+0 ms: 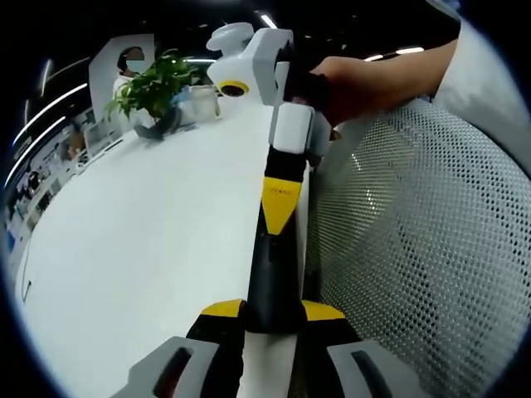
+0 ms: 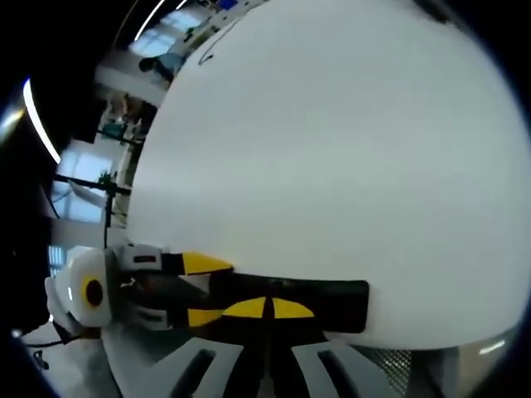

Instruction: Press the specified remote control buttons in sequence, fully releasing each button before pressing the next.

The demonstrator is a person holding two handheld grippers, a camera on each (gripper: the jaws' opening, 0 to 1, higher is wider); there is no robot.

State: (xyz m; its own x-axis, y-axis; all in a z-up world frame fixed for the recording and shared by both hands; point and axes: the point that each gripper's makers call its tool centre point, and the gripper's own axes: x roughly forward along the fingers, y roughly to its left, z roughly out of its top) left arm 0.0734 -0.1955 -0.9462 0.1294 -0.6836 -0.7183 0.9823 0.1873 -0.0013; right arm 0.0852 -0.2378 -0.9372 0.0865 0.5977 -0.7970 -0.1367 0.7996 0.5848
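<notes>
A black remote runs away from me in the left gripper view, held above the edge of the white table. My left gripper is shut on its near end, yellow tips on either side. From above, a person's hand brings in my right gripper, whose yellow tips are together and sit against the remote's face. In the right gripper view the remote lies crosswise. My right gripper is shut with its tips on the remote's middle. The left gripper clamps the remote's left end. No buttons can be made out.
A grey mesh chair back stands close on the right of the table edge. At the table's far end are a potted plant and a pale container, with a person behind them. Office desks lie beyond the table.
</notes>
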